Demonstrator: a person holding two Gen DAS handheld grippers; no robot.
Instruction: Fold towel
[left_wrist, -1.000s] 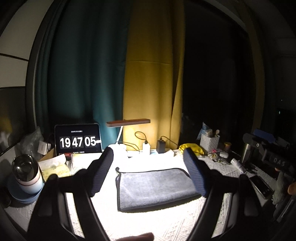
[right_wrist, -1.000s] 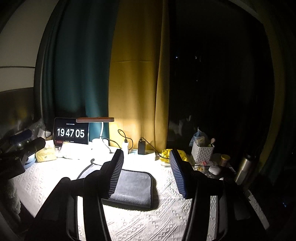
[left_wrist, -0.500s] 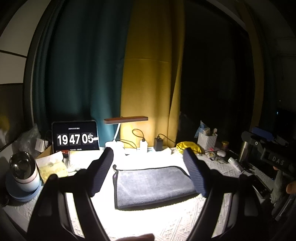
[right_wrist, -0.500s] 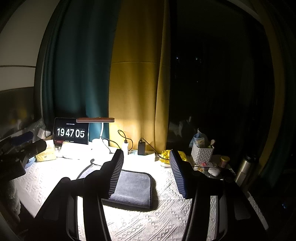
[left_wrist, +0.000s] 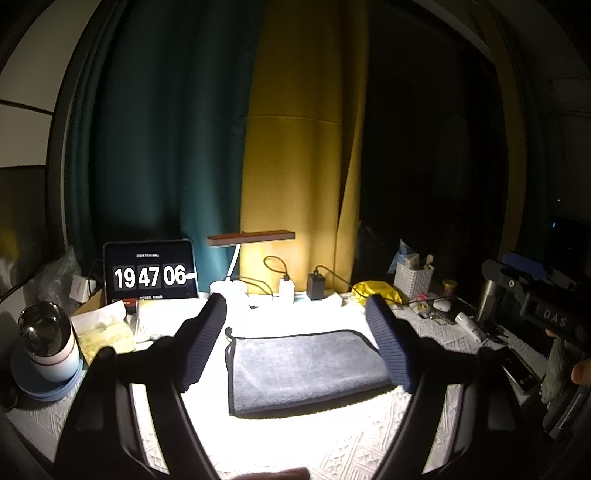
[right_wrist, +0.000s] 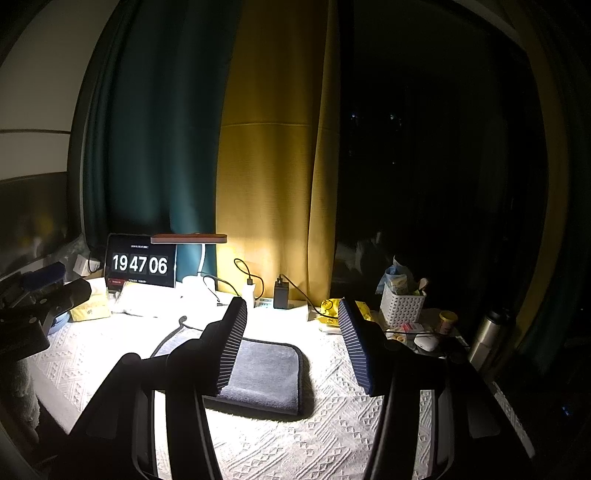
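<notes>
A grey towel with dark edging lies folded flat on the white patterned tablecloth, under the desk lamp. It also shows in the right wrist view, partly hidden by my left finger there. My left gripper is open and empty, held above and in front of the towel. My right gripper is open and empty, above the towel's right end. The right gripper's body shows at the right of the left wrist view. The left gripper's body shows at the left of the right wrist view.
A tablet clock, desk lamp, chargers and cables line the back edge. A metal cup and tissue box stand left. A white basket, yellow bag and steel flask stand right.
Both grippers stay open above the towel. The left wrist view has shifted slightly, as if lifted and drawn back. The towel has not moved.
</notes>
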